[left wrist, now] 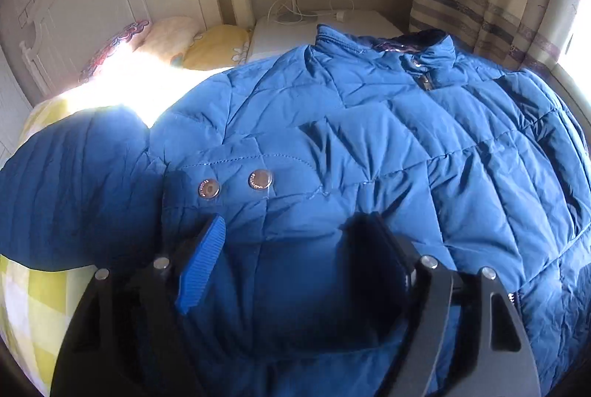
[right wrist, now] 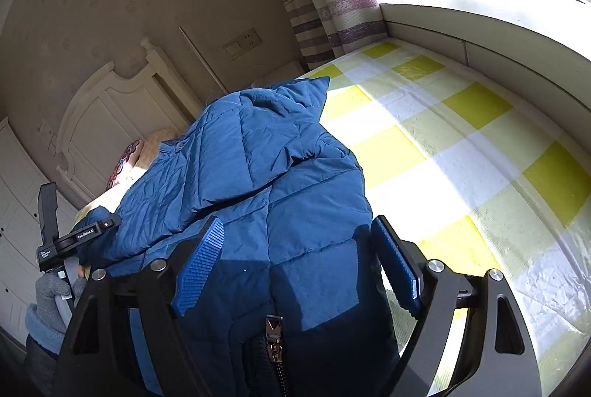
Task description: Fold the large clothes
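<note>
Left gripper [left wrist: 291, 260] and right gripper [right wrist: 299, 264], jaws spread, nothing grasped; jacket [left wrist: 332, 138] directly beneath and ahead, on checked sheet [right wrist: 461, 156]; advice: pinch hem thickness fully clear of zip [right wrist: 275, 345], lift evenly

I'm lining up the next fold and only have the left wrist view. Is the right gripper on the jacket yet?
Observer: The right gripper is open, its fingers either side of the blue jacket near the zipper pull; I can't tell if they touch.
Operator: What's beyond that side of the jacket?
Observer: Bare yellow checked bedsheet runs to the window ledge.
Operator: Can you see my left gripper from there?
Observer: Yes, the left gripper body shows at the jacket's far edge; its fingers are hidden.
</note>
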The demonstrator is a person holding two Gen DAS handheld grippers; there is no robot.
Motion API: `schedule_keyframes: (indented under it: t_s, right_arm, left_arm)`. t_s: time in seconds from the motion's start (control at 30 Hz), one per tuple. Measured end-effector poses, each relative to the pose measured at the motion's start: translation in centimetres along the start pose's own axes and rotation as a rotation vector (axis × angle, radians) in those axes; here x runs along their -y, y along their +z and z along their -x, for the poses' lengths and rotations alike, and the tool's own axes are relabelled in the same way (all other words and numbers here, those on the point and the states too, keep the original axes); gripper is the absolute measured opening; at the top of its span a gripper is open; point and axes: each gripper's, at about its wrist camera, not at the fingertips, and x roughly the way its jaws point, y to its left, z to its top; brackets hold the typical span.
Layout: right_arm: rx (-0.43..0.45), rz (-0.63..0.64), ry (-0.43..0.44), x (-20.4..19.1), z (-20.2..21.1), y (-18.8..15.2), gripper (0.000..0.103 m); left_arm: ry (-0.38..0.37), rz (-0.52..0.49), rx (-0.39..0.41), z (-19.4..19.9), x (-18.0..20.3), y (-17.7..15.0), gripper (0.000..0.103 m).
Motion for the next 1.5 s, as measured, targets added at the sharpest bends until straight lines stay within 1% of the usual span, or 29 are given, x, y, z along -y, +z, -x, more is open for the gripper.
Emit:
schedule_keyframes:
  t_s: [0.07, 0.13, 0.17, 0.27, 0.33, 0.4, 0.5, 0.53, 0.57, 0.6, 0.63, 0.7, 0.73, 0.83, 0.9, 0.93, 0.97, 1.0, 1.03, 1.1, 1.13, 1.17, 1.23, 1.27, 1.33, 1.37, 1.43, 1.47, 1.5]
  right_arm:
    - [0.009, 0.007, -0.008, -0.1, 0.2, 0.0, 0.080]
    - [0.022, 0.047, -0.048, -0.8, 0.5, 0.1, 0.076]
    - [0.030, 0.100, -0.071, -1.7, 0.6, 0.3, 0.070]
    - [0.076, 0.266, -0.134, -5.1, 0.1, 2.0, 0.065]
    - [0.080, 0.297, -0.131, -7.0, -0.9, 4.1, 0.065]
    - [0.076, 0.281, -0.099, -8.4, -2.8, 6.5, 0.065]
    - [0.013, 0.274, -0.123, -9.4, -7.8, 8.2, 0.065]
    - [-0.042, 0.289, -0.135, -9.4, -10.0, 7.9, 0.065]
    - [-0.161, 0.301, -0.132, -9.1, -12.7, 7.2, 0.067]
    - [-0.262, 0.343, -0.161, -9.0, -14.9, 6.1, 0.068]
    - [-0.249, 0.373, -0.168, -9.5, -14.7, 5.8, 0.068]
    - [-0.268, 0.394, -0.165, -10.0, -14.2, 6.2, 0.067]
    - [-0.243, 0.403, -0.163, -10.3, -13.6, 6.5, 0.066]
    - [-0.089, 0.432, -0.201, -11.5, -12.0, 8.5, 0.065]
    - [-0.026, 0.428, -0.191, -12.4, -12.5, 9.7, 0.062]
    - [-0.042, 0.447, -0.193, -12.7, -13.7, 9.8, 0.062]
    - [-0.118, 0.466, -0.217, -12.8, -15.9, 9.7, 0.060]
    - [-0.236, 0.468, -0.241, -12.5, -18.5, 9.2, 0.059]
    - [-0.297, 0.468, -0.252, -12.2, -19.9, 8.8, 0.059]
    - [-0.300, 0.450, -0.250, -13.0, -20.1, 9.7, 0.057]
    - [-0.274, 0.426, -0.232, -13.1, -19.5, 10.3, 0.056]
    - [-0.220, 0.400, -0.210, -13.2, -18.7, 11.1, 0.055]
    - [-0.134, 0.344, -0.219, -13.1, -18.0, 12.3, 0.055]
    - [-0.153, 0.328, -0.226, -13.0, -18.8, 12.5, 0.055]
    - [-0.272, 0.366, -0.254, -12.7, -21.9, 11.7, 0.056]
    - [-0.280, 0.416, -0.274, -13.0, -22.7, 11.4, 0.056]
    - [-0.302, 0.412, -0.294, -13.5, -22.9, 12.0, 0.056]
    - [-0.279, 0.388, -0.291, -13.7, -22.3, 12.5, 0.053]
    - [-0.201, 0.363, -0.272, -13.9, -21.1, 13.1, 0.053]
  left_arm:
    - [-0.019, 0.015, 0.016, 0.5, -1.1, -0.6, 0.078]
    - [-0.027, 0.040, 0.033, 0.7, -1.8, -1.0, 0.078]
    - [-0.042, 0.048, 0.039, 0.7, -2.0, -1.3, 0.079]
    - [-0.062, 0.078, 0.050, 0.7, -2.4, -1.3, 0.083]
    - [-0.059, 0.092, 0.064, 1.0, -2.5, -1.4, 0.083]
    - [-0.063, 0.113, 0.085, 1.6, -2.7, -1.5, 0.083]
    - [-0.089, 0.182, 0.138, 2.5, -4.0, -1.9, 0.083]
    - [-0.094, 0.210, 0.166, 3.0, -4.5, -2.2, 0.083]
    - [-0.092, 0.246, 0.198, 3.5, -5.2, -2.5, 0.083]
    - [-0.101, 0.277, 0.223, 3.9, -5.8, -2.7, 0.084]
    - [-0.118, 0.301, 0.240, 4.1, -6.3, -2.9, 0.085]
    - [-0.149, 0.327, 0.238, 3.9, -6.9, -2.9, 0.086]
    - [-0.156, 0.331, 0.228, 3.7, -6.9, -2.8, 0.086]
    - [-0.149, 0.320, 0.204, 3.3, -6.6, -2.5, 0.086]
    - [-0.147, 0.310, 0.216, 3.5, -6.4, -2.6, 0.086]
    - [-0.148, 0.308, 0.217, 3.5, -6.4, -2.5, 0.087]
    - [-0.149, 0.310, 0.216, 3.4, -6.4, -2.5, 0.087]
    - [-0.150, 0.315, 0.215, 3.4, -6.5, -2.5, 0.087]
    - [-0.152, 0.321, 0.215, 3.4, -6.6, -2.6, 0.087]
    - [-0.158, 0.326, 0.215, 3.3, -6.7, -2.7, 0.087]
    - [-0.159, 0.324, 0.216, 3.3, -6.7, -2.7, 0.087]
    - [-0.158, 0.321, 0.216, 3.3, -6.6, -2.6, 0.087]
    - [-0.149, 0.317, 0.210, 3.2, -6.4, -2.6, 0.087]
    - [-0.146, 0.315, 0.208, 3.2, -6.4, -2.5, 0.088]
    - [-0.155, 0.321, 0.211, 3.1, -6.5, -2.5, 0.088]
    - [-0.157, 0.328, 0.211, 3.1, -6.7, -2.5, 0.088]
    - [-0.163, 0.343, 0.206, 3.0, -6.9, -2.6, 0.088]
    - [-0.167, 0.350, 0.207, 2.9, -7.0, -2.7, 0.088]
    - [-0.169, 0.356, 0.210, 2.9, -7.2, -2.8, 0.088]
